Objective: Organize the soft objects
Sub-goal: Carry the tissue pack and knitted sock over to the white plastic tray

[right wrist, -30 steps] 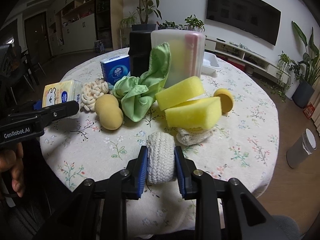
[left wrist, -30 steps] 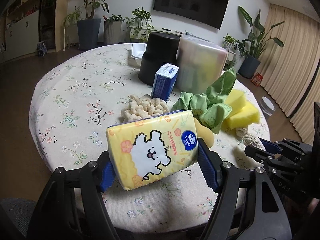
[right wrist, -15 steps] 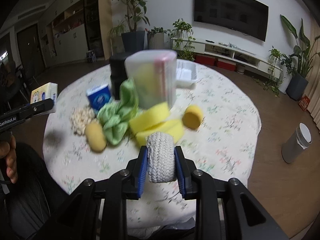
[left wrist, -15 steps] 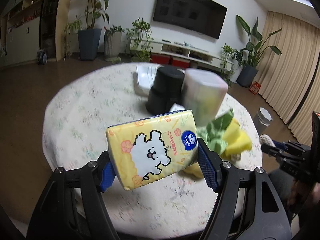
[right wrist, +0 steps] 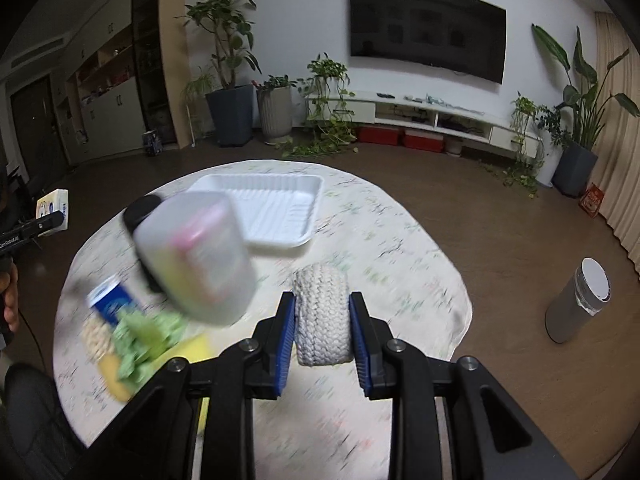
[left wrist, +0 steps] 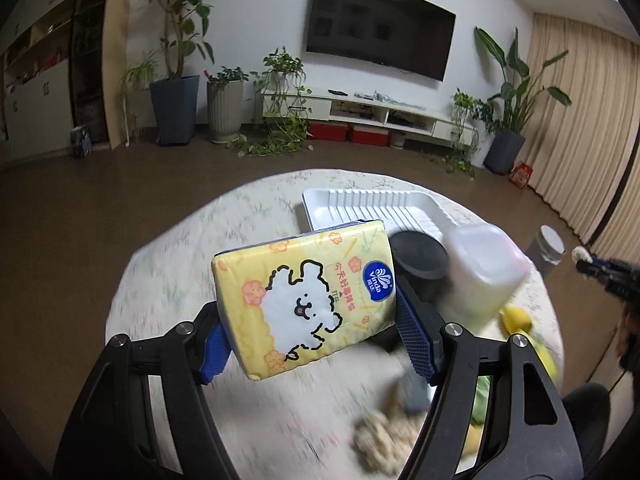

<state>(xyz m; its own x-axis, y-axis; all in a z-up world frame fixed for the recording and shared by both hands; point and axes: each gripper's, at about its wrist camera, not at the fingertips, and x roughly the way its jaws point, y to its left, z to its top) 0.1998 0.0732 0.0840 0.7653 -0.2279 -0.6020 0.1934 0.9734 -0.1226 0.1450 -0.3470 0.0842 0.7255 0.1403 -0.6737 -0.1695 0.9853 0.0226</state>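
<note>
above the round floral-cloth table i hold both grippers in the air, each with something soft in it. my left gripper is clamped on a yellow tissue pack printed with a white cartoon dog; its blue pads press the pack's 2 short ends and the pack sits tilted, clear of the tabletop. my right gripper is squeezed tight on a white woven rope roll, which stands upright between the pads. below, blurred, are a translucent lidded container lying beside a black one, and behind them a white ribbed tray. nearer me on the cloth lie a blue tissue pack, a green cloth, yellow sponges and a beige knotted piece, too smeared to describe closely. a grey cylinder stands on the floor, well apart from the table.
</note>
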